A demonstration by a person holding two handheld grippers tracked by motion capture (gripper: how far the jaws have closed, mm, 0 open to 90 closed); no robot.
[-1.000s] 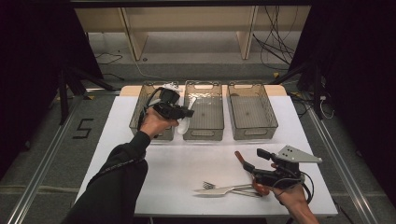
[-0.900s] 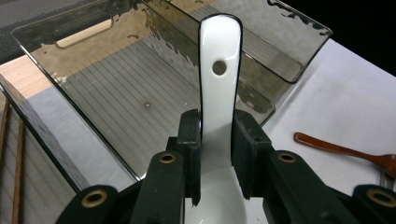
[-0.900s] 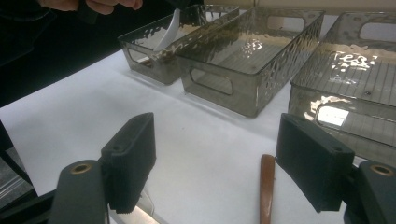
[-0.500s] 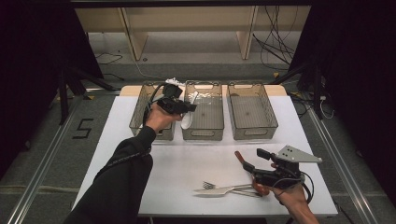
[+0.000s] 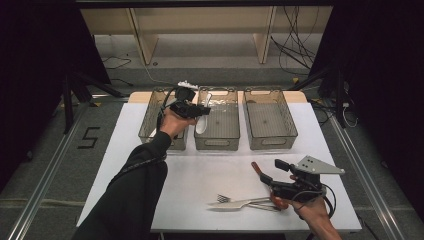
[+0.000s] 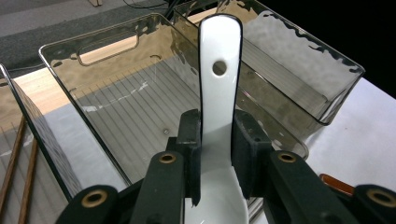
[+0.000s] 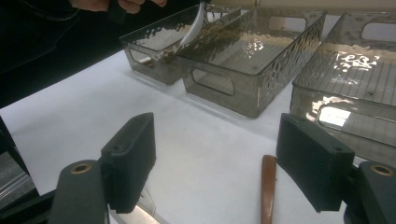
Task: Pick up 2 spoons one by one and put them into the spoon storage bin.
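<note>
High overhead; 2 close jaw views; trays [image 5: 216, 122] shared.

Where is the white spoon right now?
In the high view the white spoon hangs over the middle bin, pinched in the left tool, beside the left bin holding chopsticks.

Below your left gripper [image 5: 200, 111]: the open top of the middle smoked clear plastic bin [image 5: 217, 135]; its ribbed floor is bare, nothing blocks a descent.
To its left: the shared bin walls, then the left smoked plastic bin [image 5: 150, 122] with brown wooden chopsticks [image 6: 16, 163] inside.
Ahead of your right gripper [image 5: 270, 172]: bare white tabletop [image 5: 200, 175] up to the bin fronts.
Between its jaws: a brown wooden handle [image 7: 268, 186] on the table.
Beside it: a metal fork and knife [image 5: 235, 201] lie in your way.
</note>
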